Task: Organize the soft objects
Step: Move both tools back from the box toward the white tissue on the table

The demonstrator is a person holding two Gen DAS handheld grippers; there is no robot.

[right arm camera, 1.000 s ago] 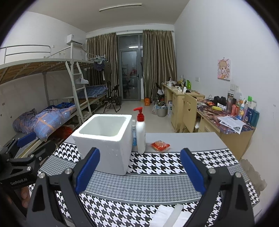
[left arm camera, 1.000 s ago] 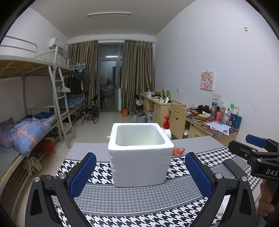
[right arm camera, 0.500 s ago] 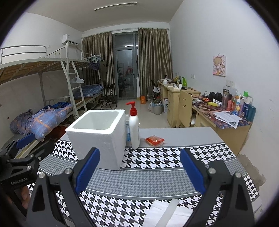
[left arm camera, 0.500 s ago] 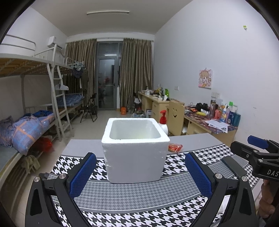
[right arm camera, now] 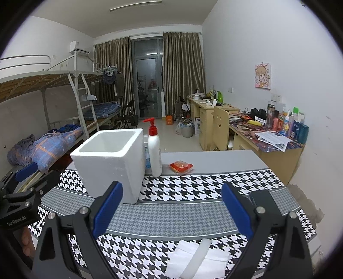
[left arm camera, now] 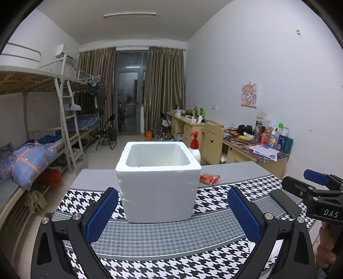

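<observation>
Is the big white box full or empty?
Empty, as far as shows: the white foam box is open-topped, and only bare white inner walls appear. Its floor is hidden.

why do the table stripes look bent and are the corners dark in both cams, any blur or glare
Left wrist view: fisheye bows the houndstooth tablecloth stripes; black corners; foam box sharp, evenly lit by the ceiling light, no glare. Right wrist view: same bowing and dark corners; pump bottle crisp; white cloth at the bottom edge stretched; no motion blur.
</observation>
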